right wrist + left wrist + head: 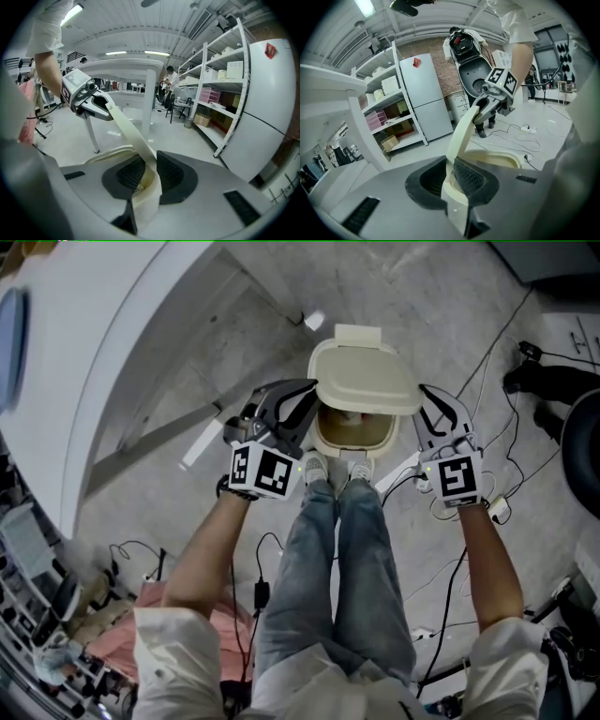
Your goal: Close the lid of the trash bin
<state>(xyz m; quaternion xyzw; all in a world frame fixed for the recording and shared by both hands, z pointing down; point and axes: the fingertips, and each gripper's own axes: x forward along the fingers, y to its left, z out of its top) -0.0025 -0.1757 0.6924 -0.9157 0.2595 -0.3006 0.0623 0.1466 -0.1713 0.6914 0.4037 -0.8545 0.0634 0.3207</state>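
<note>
A cream trash bin (352,432) stands on the floor just beyond my feet. Its lid (361,376) hangs tilted over the opening, part way down, with the brown inside still showing at the front. My left gripper (307,399) is shut on the lid's left edge, and my right gripper (427,399) is shut on its right edge. In the left gripper view the lid (461,136) rises from between the pads of the left gripper (452,180) to the right gripper (487,105). In the right gripper view the lid (126,129) runs from the right gripper (149,176) across to the left gripper (101,108).
My shoes (333,468) touch the bin's front. A large white table (103,352) fills the left. Cables (487,362) and a power strip (497,507) lie on the floor at the right. A white fridge (424,98) and shelves (215,93) stand further off.
</note>
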